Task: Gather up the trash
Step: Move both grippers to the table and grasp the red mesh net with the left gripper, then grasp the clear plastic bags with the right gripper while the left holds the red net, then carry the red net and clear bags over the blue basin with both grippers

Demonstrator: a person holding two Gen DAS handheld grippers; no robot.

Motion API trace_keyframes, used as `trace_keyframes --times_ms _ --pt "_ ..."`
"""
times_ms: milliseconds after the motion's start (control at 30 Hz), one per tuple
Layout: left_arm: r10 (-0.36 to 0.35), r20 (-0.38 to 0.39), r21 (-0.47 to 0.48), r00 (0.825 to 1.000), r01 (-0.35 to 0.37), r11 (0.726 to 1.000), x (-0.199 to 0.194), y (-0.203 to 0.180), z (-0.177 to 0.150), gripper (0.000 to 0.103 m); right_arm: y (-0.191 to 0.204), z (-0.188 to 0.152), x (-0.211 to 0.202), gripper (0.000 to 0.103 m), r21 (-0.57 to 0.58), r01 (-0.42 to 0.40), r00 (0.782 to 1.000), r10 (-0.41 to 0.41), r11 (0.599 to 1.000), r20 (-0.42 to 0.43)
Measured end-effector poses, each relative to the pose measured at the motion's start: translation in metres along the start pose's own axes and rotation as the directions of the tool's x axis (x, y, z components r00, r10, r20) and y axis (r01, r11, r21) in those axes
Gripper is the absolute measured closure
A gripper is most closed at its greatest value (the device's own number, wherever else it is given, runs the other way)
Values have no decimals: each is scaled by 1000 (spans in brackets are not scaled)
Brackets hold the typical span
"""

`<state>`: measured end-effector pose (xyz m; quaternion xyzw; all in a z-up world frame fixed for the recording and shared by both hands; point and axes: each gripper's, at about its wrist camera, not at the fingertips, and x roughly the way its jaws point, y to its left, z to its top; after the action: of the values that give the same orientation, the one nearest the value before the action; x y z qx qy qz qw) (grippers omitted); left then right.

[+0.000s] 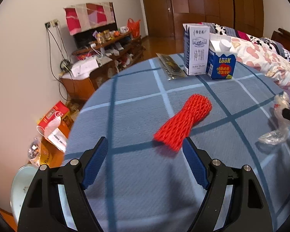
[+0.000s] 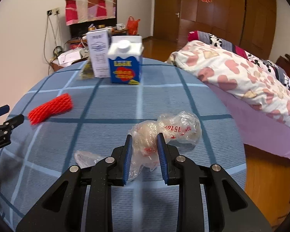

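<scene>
Right gripper (image 2: pixel 144 142): blue ribbed pads closed on a crumpled clear plastic bag (image 2: pixel 164 135) with red print; the film bulges out beyond the fingertips toward one o'clock, and a loose tail trails to nine o'clock below the left finger. Judged very light, soft, slippery, collapsing under any pinch; a bunched fold such as the one now clamped gives the safest hold.

Left gripper (image 1: pixel 145 147): fingers spread wide, nothing between them. Red foam net sleeve (image 1: pixel 183 121) lies flat just ahead at one o'clock, its near end beside the right fingertip. Judged light, springy, compressible, not fragile; the narrowed waist at mid-length looks the best place to pinch.

Further items, twelve o'clock, far edge: tall white milk carton (image 1: pixel 196 50) and shorter blue carton (image 1: pixel 221 61) with white cap, both upright and side by side; flat dark wrapper (image 1: pixel 171 67) to the white carton's left.

Surface: round table under a blue checked cloth (image 1: pixel 135 116), ribbed weave.

Room: bed with patterned quilt (image 2: pixel 241 77) at three o'clock; cluttered wooden shelf (image 1: pixel 106 48) at ten o'clock; brown wardrobe doors behind.
</scene>
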<state>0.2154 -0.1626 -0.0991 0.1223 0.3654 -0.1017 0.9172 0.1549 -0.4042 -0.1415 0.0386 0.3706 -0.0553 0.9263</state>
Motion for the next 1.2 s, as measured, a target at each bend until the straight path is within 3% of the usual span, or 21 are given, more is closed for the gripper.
trace_keyframes --times_ms 100,200,267,300,367,933,1200 --pt "-12 -29 18 1000 13 1000 14 -9 7 27 -5 -1 2 76 11 -7 1000 7 1000 0" --pt "-47 -73 34 996 49 998 27 -16 9 43 -4 -2 3 76 11 -24 1000 24 1000 -3" --pt "-91 -109 35 990 95 995 35 -19 9 61 -1 -2 3 76 9 -36 999 36 999 -3" --pt "-113 -119 31 986 118 993 36 -21 9 76 0 -2 3 76 8 -41 999 41 999 -2" --pt "-119 -117 18 986 122 992 35 -18 8 85 4 -3 1 76 5 -51 999 51 999 3" --pt "-64 21 -29 998 65 997 -41 40 -20 87 73 3 -24 76 -94 -144 987 150 985 56" --pt "-44 48 -78 998 48 996 -56 70 -33 87 115 3 -28 76 -160 -191 978 202 969 57"
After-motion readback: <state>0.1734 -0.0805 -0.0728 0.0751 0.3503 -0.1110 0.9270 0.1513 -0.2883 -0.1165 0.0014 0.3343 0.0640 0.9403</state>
